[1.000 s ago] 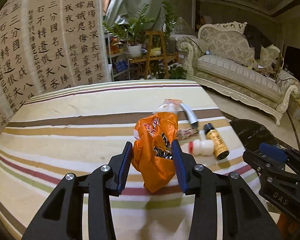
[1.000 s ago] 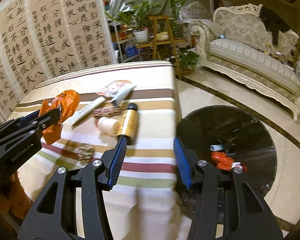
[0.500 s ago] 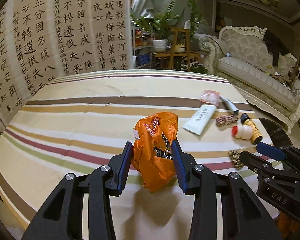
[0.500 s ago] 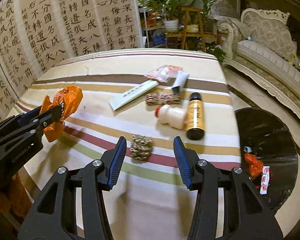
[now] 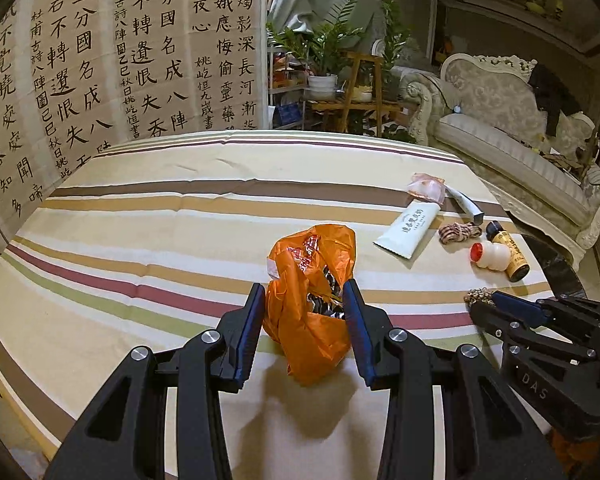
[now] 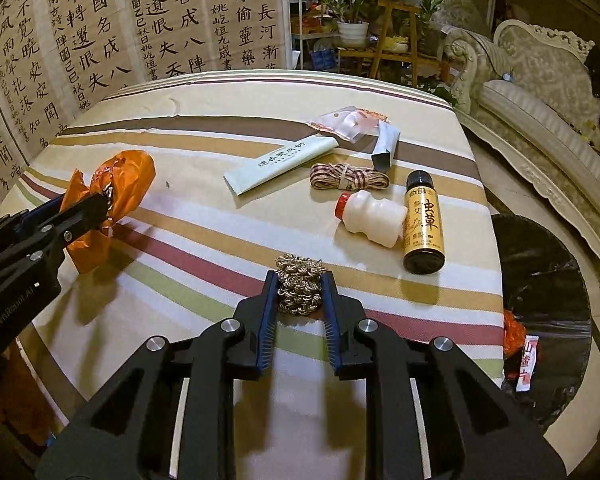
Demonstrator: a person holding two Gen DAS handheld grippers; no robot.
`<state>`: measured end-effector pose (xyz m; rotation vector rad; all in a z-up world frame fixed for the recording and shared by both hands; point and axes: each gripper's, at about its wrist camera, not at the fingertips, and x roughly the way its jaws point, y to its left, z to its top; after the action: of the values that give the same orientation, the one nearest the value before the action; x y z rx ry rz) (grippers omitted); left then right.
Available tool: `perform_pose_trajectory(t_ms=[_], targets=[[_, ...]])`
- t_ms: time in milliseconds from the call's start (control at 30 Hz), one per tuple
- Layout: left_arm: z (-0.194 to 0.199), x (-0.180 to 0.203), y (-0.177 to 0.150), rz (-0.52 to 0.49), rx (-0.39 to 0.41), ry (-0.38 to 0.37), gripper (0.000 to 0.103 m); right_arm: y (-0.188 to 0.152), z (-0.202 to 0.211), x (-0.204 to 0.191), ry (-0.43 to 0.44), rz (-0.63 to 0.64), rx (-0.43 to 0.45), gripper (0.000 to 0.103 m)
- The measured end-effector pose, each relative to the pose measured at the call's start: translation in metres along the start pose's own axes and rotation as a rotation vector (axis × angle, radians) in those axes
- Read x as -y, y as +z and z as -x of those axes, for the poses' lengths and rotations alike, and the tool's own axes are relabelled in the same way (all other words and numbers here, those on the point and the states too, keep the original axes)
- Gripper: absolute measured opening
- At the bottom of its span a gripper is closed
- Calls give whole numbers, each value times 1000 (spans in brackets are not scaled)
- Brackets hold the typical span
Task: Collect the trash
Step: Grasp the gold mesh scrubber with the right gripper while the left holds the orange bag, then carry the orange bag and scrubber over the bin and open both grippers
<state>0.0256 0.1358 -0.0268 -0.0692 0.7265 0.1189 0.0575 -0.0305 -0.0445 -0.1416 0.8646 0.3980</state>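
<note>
Gripping: the left gripper [image 5: 304, 324] pinches an orange bag [image 5: 314, 300], its blue pads pressed against the bag's two sides.
Bag: crumpled, with dark printed wrappers showing inside; it hangs between the pads above the striped cloth [image 5: 160, 216] and throws a shadow on it.
Scourer: a ball of metal scourer [image 6: 299, 284] lies on the cloth near its front edge, between the fingers of the right gripper [image 6: 299, 292].
Right gripper: its jaws are closing on the scourer; both pads sit against the ball's sides, and the ball rests on the cloth.
Other trash: a white bottle [image 6: 374, 216] with a red cap lies on its side, touching a gold bottle [image 6: 424, 224] with a black cap; beyond them lie a bundle of checked ribbon [image 6: 348, 176], a pale flat tube [image 6: 282, 164], a clear pink packet [image 6: 350, 122] and a grey sachet [image 6: 386, 146].
Bin: a black-lined bin [image 6: 548, 288] stands on the floor just beside the table's right edge, with orange and white scraps inside.
Room: a calligraphy screen [image 5: 100, 60] stands behind the table; potted plants [image 5: 324, 52] and a pale sofa [image 5: 512, 132] lie farther off.
</note>
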Motion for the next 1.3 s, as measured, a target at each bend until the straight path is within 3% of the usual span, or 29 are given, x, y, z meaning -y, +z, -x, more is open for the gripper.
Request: perform_pose_trajectory(t_ms=[200, 633, 933, 1300], targets=[[7, 14, -1, -8, 18, -31, 41, -1, 23, 11, -15, -27, 60, 21], [25, 77, 0, -60, 59, -165, 41, -13, 70, 85, -166, -155, 165, 21], [28, 137, 0, -142, 76, -248, 41, -28, 87, 133, -240, -236, 196, 21], [19, 187, 4, -216, 87, -277, 41, -41, 92, 173, -297, -305, 215, 21]])
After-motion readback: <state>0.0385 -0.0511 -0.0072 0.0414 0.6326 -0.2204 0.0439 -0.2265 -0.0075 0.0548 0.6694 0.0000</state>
